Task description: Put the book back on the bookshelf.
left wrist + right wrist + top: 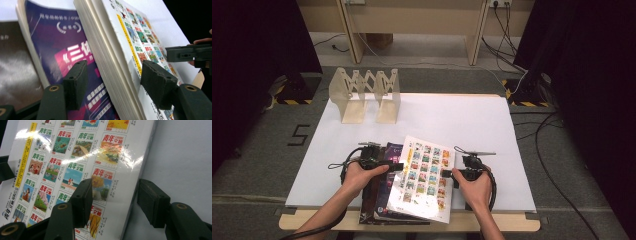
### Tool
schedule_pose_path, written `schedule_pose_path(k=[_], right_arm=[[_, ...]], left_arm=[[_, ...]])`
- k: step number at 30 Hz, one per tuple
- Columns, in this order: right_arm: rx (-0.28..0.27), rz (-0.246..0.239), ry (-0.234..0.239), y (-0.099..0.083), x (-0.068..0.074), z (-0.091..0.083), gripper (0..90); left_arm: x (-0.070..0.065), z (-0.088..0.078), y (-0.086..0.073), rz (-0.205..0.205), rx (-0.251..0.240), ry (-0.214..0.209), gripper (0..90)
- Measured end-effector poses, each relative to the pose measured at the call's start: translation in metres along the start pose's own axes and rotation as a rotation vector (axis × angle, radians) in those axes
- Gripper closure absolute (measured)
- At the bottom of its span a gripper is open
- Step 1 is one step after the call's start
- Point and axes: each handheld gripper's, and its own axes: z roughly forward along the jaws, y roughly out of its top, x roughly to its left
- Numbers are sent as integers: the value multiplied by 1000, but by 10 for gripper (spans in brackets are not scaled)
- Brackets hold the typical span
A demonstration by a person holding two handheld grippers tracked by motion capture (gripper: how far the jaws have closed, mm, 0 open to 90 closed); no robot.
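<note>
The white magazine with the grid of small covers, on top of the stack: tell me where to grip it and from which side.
Grip the white magazine by its two long edges, one gripper per side. Its left edge sits tilted up off the purple magazine beneath, exposing the page block; the left gripper already straddles it with open jaws. The right gripper straddles the opposite edge over the white table.

Both forearms enter from the bottom edge of the high view, angled inward. The left hand (357, 175) grips the left hand-held gripper (398, 167), which points right, jaws spread wide. The right hand (474, 186) grips the right hand-held gripper (445, 173), which points left toward the other, its jaws at full spread.
</note>
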Motion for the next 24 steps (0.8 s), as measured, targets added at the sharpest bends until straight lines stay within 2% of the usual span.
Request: schedule_pose_path(k=[6, 10, 12, 13, 15, 19, 22, 24], right_arm=[[5, -42, 3, -1, 15, 5, 465], [7, -61, -9, -2, 25, 7, 463], [-1, -82, -7, -2, 26, 8, 463], [2, -77, -14, -3, 27, 8, 463], [2, -77, -17, -3, 28, 8, 463], [4, -81, -15, -4, 30, 9, 465], [4, -87, -14, -4, 31, 9, 466], [1, -97, -11, -5, 32, 10, 465]], left_arm=[[4, -2, -4, -29, 2, -13, 400], [4, -7, -5, -15, 5, 13, 418], [4, -10, -4, -28, -9, 14, 453], [4, -12, -4, -40, -20, 9, 493], [3, -16, -5, -62, -42, -1, 505], [1, -20, -13, -72, -81, 20, 550], [2, -25, -19, -147, -113, -11, 587], [3, -26, -24, -175, -113, -34, 600]])
